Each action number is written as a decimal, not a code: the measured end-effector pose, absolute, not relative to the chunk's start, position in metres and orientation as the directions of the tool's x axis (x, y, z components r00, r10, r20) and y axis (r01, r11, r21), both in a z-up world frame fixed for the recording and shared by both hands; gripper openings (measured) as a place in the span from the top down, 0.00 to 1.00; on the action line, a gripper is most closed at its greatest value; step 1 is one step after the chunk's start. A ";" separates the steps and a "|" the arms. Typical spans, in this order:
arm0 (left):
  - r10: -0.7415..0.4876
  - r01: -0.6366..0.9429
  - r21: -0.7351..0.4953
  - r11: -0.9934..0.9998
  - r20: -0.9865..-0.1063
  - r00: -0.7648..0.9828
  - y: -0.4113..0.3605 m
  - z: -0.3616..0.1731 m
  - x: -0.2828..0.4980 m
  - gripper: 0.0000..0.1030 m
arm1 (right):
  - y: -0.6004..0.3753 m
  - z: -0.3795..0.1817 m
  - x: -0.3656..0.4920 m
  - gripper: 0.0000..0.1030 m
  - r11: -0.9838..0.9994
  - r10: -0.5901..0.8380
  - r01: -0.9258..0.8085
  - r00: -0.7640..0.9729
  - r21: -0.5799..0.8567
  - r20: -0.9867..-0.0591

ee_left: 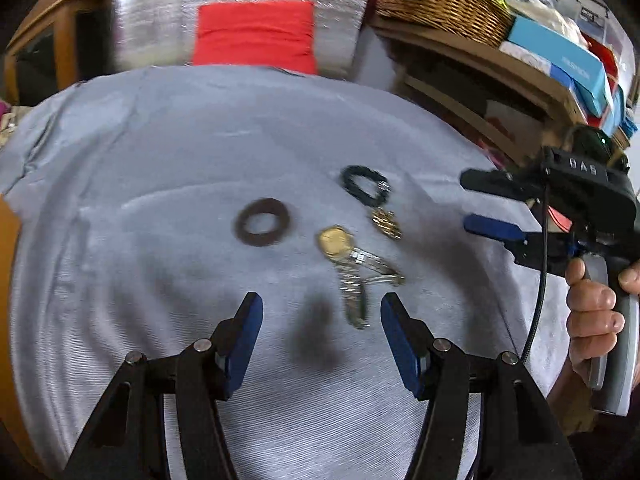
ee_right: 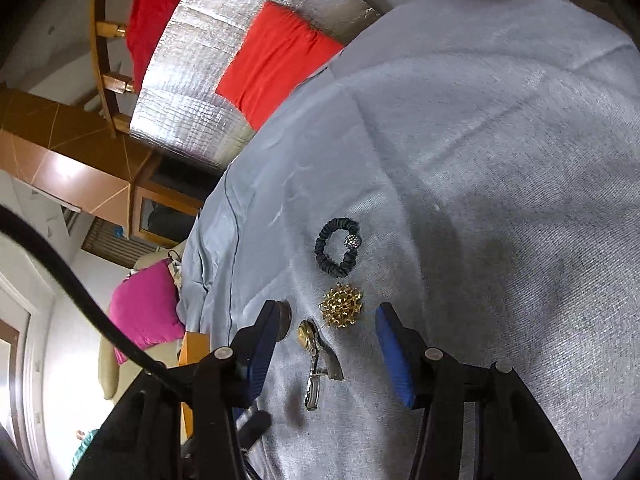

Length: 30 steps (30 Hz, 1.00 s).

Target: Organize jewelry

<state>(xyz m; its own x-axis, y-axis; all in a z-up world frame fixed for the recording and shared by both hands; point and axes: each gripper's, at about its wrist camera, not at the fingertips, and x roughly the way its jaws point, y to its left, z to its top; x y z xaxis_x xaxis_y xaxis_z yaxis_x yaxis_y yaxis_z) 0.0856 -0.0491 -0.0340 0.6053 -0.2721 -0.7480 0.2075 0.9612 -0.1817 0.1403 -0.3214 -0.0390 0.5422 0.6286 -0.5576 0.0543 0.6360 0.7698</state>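
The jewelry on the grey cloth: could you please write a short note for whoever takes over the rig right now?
Left gripper: open, empty, hovering just short of the watch.
Right gripper: open, empty, above the gold brooch and the watch.
On the grey cloth, loose and close together: brown ring, black hair tie, gold brooch, watch.
Done: nothing picked up or sorted.
Left: every piece. No tray or box for them is in view.
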 end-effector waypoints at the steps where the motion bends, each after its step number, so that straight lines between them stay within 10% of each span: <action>1: -0.290 0.215 -0.199 0.956 -0.752 0.592 -0.052 -0.036 0.089 0.39 | -0.321 -0.040 0.141 0.48 0.633 0.631 0.056 0.542 0.773 -0.556; 12: -0.389 0.225 -0.318 0.921 -0.759 0.522 -0.067 -0.058 0.107 0.40 | -0.318 -0.050 0.156 0.48 0.611 0.658 0.058 0.517 0.789 -0.547; 17: -0.400 0.233 -0.326 0.916 -0.762 0.509 -0.071 -0.065 0.114 0.88 | -0.300 -0.055 0.166 0.48 0.618 0.670 0.044 0.491 0.785 -0.556; 30: -0.392 0.171 -0.361 0.917 -0.732 0.557 -0.026 -0.048 0.109 0.94 | -0.263 -0.061 0.180 0.48 0.767 0.567 0.003 0.466 0.642 -0.680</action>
